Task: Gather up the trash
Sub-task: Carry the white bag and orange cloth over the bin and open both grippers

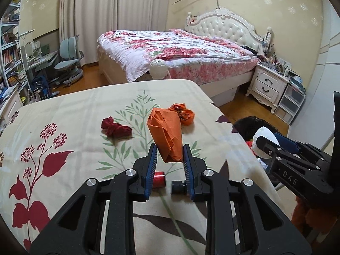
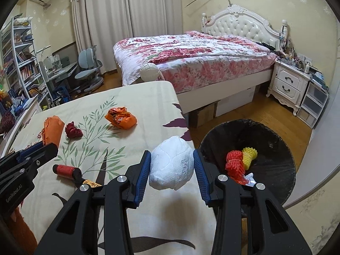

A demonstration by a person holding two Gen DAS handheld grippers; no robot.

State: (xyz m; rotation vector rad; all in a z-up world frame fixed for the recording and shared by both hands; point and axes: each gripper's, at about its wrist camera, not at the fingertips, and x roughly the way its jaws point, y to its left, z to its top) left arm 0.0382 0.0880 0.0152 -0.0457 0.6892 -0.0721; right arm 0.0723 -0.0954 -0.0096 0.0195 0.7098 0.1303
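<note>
My left gripper (image 1: pixel 170 155) is shut on a crumpled orange paper wad (image 1: pixel 165 133), lifted above the table (image 1: pixel 63 110). My right gripper (image 2: pixel 172 165) is shut on a white tissue ball (image 2: pixel 172 163), held near the table's right edge. The same ball (image 1: pixel 265 140) shows at the right of the left wrist view, and the orange wad (image 2: pixel 52 129) at the left of the right wrist view. On the cloth lie a dark red wad (image 1: pixel 114 127), an orange wrapper (image 1: pixel 182 112) and a small red bottle (image 2: pixel 67 170). A black bin (image 2: pixel 272 140) stands on the floor to the right.
The bin holds red foam netting (image 2: pixel 233 163), yellow netting (image 2: pixel 249 155) and some paper. A bed (image 2: pixel 191 57) stands beyond the table, a nightstand (image 2: pixel 289 82) to its right. A desk chair (image 1: pixel 68 61) and bookshelves (image 1: pixel 10 55) fill the left side.
</note>
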